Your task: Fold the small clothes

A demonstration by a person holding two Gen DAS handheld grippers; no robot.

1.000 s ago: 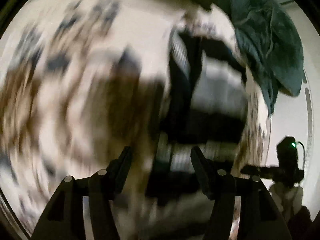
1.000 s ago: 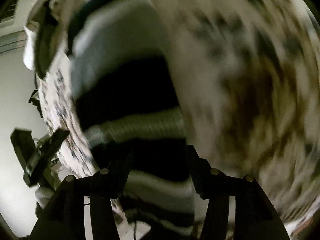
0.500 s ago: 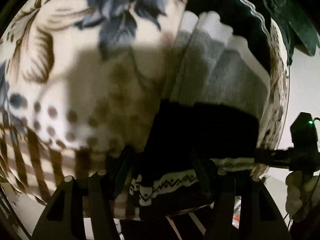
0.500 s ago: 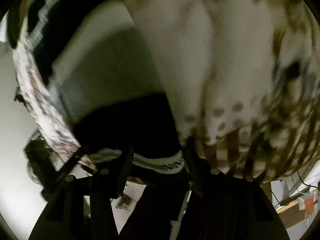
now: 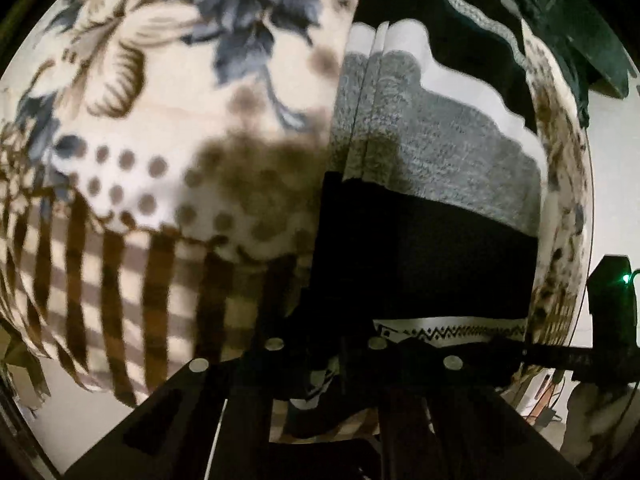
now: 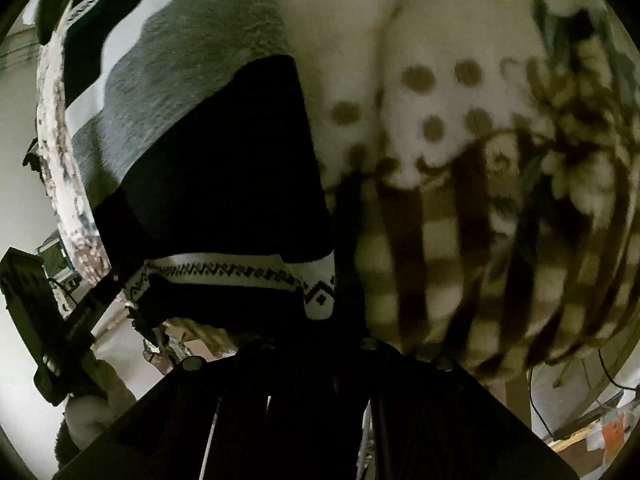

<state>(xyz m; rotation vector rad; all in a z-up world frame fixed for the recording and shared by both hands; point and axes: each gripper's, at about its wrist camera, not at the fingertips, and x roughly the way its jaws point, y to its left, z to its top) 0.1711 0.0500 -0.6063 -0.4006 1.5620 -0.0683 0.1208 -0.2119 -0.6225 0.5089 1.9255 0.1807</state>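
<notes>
- Your left claw (image 5: 340, 364) has just closed on the striped garment's (image 5: 432, 168) patterned hem.
- Your right claw (image 6: 316, 344) has just clamped the same hem, beside the floral blanket (image 6: 460, 80).

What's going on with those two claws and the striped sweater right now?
Left gripper and right gripper just closed on the sweater hem. Sweater flat on floral blanket. Nothing in the way.

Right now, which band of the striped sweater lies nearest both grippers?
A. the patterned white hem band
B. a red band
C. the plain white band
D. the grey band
A: in both wrist views the white hem band with its black zigzag runs along the sweater edge just ahead of the fingers; grey and plain white lie farther up.
</notes>
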